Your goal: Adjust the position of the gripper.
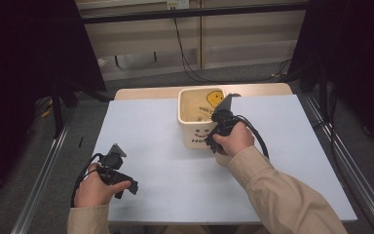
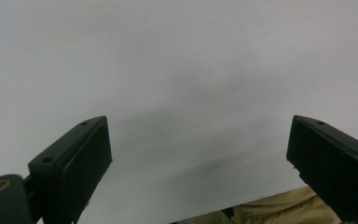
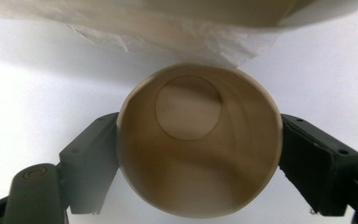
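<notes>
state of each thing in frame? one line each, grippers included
Right gripper: shut on the cardboard tube, inside the bin.
Cardboard tube: hollow, open end facing the camera, clamped between both jaws.
Bin: upright, open-topped.
Left gripper: open, nothing between the jaws, over the table.

A table [image 1: 141, 92] with a pale wooden top stands in the middle of the high view, its far edge bare wood. A light grey-blue sheet [image 1: 165, 161] covers nearly all of it, reaching the near edge. On the sheet, just above centre, sits a cream square tub [image 1: 189, 127] with a smiley face printed on its front wall.
</notes>
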`<state>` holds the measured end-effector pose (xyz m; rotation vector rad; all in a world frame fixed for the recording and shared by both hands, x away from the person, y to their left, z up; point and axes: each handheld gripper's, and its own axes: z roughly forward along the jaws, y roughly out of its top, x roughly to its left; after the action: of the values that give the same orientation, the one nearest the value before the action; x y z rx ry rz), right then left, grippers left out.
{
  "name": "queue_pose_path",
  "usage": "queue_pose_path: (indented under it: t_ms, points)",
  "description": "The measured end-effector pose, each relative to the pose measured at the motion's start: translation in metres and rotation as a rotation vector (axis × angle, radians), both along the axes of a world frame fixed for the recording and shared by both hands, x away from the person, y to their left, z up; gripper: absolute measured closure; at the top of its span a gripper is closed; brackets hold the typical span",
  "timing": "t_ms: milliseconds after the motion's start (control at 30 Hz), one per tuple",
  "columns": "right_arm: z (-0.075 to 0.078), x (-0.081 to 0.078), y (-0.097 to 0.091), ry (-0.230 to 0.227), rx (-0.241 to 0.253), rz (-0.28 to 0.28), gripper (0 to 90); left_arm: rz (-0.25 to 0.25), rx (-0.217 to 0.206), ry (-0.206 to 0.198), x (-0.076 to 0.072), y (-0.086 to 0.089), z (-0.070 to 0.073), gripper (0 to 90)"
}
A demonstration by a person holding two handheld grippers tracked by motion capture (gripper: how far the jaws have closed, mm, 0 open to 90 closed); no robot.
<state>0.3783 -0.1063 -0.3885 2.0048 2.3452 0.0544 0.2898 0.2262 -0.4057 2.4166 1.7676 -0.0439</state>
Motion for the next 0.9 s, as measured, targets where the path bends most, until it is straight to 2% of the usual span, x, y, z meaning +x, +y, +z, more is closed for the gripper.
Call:
queue_pose_path:
  t_ms: [367, 900]
  points:
    - [0.008, 0.000, -0.007, 0.009, 0.014, 0.006, 20.4, -0.006, 0.009, -0.007, 0.001, 0.000, 0.000, 6.6]
    - [0.042, 0.002, -0.017, 0.033, 0.027, 0.026, 20.7, -0.010, 0.013, -0.010, 0.001, -0.002, 0.000, 6.7]
